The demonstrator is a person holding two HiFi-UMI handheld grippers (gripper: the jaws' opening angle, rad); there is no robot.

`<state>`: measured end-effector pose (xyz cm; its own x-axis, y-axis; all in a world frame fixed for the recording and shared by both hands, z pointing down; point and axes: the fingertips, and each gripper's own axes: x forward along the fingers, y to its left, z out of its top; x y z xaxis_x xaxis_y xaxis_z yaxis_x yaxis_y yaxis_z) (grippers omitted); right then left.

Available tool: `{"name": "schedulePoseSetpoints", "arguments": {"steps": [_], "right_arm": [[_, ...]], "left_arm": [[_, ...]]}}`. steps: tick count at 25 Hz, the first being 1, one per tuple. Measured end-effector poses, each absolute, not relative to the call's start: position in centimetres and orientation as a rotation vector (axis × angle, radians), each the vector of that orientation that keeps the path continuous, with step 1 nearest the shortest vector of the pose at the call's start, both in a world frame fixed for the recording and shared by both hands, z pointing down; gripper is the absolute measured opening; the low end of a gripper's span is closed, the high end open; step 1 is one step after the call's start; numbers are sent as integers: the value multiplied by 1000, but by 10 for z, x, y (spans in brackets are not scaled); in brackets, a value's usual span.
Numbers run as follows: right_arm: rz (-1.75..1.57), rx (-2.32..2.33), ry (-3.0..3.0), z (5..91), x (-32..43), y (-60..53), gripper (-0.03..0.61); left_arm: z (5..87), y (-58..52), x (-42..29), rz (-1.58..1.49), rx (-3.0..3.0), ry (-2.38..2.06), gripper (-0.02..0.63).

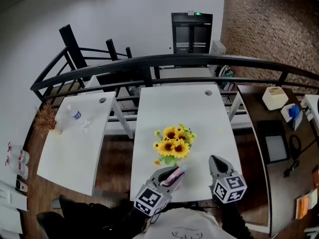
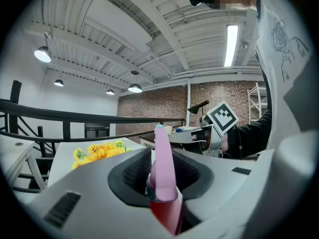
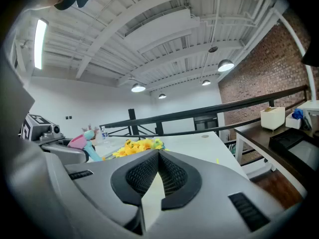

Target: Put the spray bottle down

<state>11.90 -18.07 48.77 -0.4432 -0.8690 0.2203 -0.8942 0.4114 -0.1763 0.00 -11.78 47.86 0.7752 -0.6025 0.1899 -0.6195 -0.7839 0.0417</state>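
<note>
– Left gripper view: what is gripped?
– The left gripper (image 2: 161,156) has grey jaws with mesh-textured pads clamped on a slim, smooth pink plastic spray bottle (image 2: 164,180). It is held above the matte white surface (image 1: 199,113), near a yellow sunflower bunch (image 1: 173,142). The right gripper (image 3: 158,156) has its jaws closed together, empty.

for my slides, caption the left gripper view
Left gripper clamps a pink spray bottle, sunflowers on the white table behind.

The spray bottle (image 2: 163,173) has its lower body hidden inside the left gripper (image 2: 162,156) at six o'clock, and the small objects (image 1: 15,159) at nine o'clock are too tiny to identify.
</note>
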Motion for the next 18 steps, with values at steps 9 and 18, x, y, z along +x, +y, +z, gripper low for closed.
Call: {"name": "schedulePoseSetpoints", "arguments": {"steps": [9, 18], "right_arm": [[393, 1629, -2533, 486, 132, -174, -18], [387, 1650, -2498, 487, 150, -170, -18]], "left_arm": [[503, -145, 17, 260, 2874, -1151, 104], [518, -160, 22, 210, 2821, -1244, 104]]}}
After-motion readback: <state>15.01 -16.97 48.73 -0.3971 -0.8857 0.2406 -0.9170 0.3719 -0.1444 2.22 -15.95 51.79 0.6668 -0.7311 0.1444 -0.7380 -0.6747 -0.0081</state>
